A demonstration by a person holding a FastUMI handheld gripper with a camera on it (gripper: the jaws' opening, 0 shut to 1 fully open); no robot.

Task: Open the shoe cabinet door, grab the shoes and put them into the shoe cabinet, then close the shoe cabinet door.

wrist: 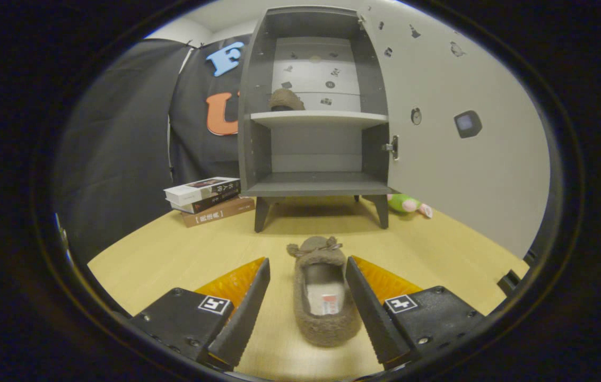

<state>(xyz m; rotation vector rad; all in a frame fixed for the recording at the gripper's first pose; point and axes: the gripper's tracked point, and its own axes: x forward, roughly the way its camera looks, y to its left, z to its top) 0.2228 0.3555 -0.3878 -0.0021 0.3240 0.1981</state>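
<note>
Wooden tabletop [183, 249] is seen carrying three stacked books [207, 199] at the left, beside the grey shoe cabinet [258, 106]. One brown slipper [286, 100] is held on its upper shelf; the lower compartment is bare. Between the spread fingers of the tool [308, 278], ungripped, a second furry slipper [324, 292] lies toe toward the cabinet. Rightward, the door [454, 159] is swung open, a green plush toy [406, 203] beneath it.

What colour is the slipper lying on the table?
Brownish grey and fuzzy, seen in the gripper view: slipper between the open tool.
</note>
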